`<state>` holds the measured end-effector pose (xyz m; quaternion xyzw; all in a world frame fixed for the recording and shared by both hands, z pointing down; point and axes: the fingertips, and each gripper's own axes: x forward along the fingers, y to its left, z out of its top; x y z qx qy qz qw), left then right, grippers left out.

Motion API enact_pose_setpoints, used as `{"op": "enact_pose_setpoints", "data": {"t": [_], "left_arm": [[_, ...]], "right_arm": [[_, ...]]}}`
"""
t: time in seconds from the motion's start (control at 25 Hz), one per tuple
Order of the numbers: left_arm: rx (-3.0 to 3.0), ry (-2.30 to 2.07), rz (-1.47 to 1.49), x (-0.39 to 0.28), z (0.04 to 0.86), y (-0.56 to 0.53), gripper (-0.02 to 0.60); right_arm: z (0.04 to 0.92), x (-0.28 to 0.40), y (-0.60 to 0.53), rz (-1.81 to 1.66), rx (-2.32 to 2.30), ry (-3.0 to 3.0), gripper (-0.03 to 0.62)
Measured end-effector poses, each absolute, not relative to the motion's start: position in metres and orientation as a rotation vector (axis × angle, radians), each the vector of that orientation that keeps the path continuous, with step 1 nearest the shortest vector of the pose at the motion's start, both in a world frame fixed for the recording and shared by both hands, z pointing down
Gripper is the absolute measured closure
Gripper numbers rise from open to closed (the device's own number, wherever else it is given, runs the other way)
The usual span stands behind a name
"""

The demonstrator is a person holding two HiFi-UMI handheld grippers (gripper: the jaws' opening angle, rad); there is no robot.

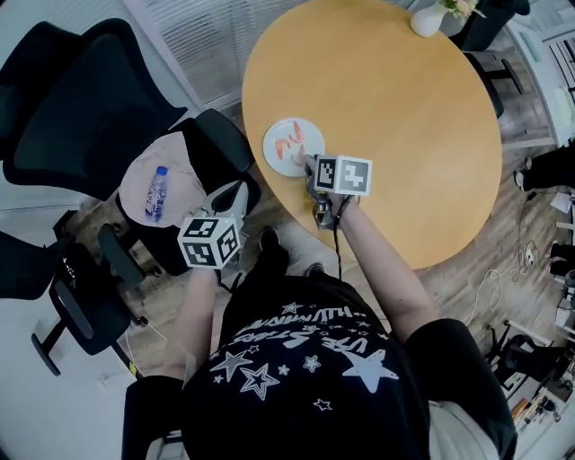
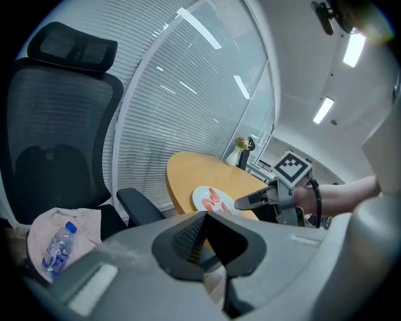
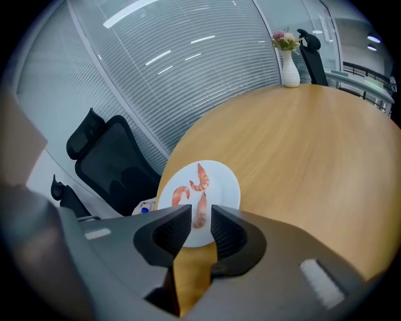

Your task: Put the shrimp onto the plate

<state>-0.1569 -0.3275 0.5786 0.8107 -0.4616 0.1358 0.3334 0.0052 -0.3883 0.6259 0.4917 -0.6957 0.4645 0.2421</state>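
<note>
A white plate (image 1: 305,130) sits near the left edge of the round wooden table (image 1: 404,117), and three pink shrimp (image 1: 289,144) lie on it. In the right gripper view the plate (image 3: 223,185) shows two shrimp (image 3: 200,178) further back. A third shrimp (image 3: 200,212) lies on the plate in line with the gap of my right gripper (image 3: 200,221). Its jaws stand open and the pads do not press on the shrimp. From the head view this right gripper (image 1: 310,166) hovers at the plate's near edge. My left gripper (image 1: 237,190) hangs off the table, shut and empty.
Black office chairs (image 1: 81,108) stand left of the table. One seat carries a beige cloth (image 1: 180,184) with a water bottle (image 1: 157,193) on it. A white vase with flowers (image 1: 429,18) stands at the table's far side. Cables lie on the floor at right.
</note>
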Motion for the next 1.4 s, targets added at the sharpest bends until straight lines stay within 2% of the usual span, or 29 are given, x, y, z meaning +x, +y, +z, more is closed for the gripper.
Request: {"op": "enact_pose_setpoints", "data": {"t": [0.28, 0.64, 1.0, 1.4], "left_arm": [[2.148, -1.200, 0.344, -0.147, 0.572, -0.326, 0.580], [2.161, -1.214, 0.356, -0.113, 0.560, -0.273, 0.580], [2.223, -1.223, 0.326, -0.072, 0.527, -0.221, 0.580], [2.292, -1.226, 0.313, -0.046, 0.504, -0.153, 0.580]], "right_arm": [[0.606, 0.007, -0.380, 1.196, 1.332, -1.987, 0.493], [0.576, 0.029, -0.328, 1.202, 1.335, -2.093, 0.499], [0.542, 0.071, -0.260, 1.123, 1.348, -2.165, 0.592], [0.509, 0.093, -0.180, 1.061, 1.356, -2.252, 0.592]]}}
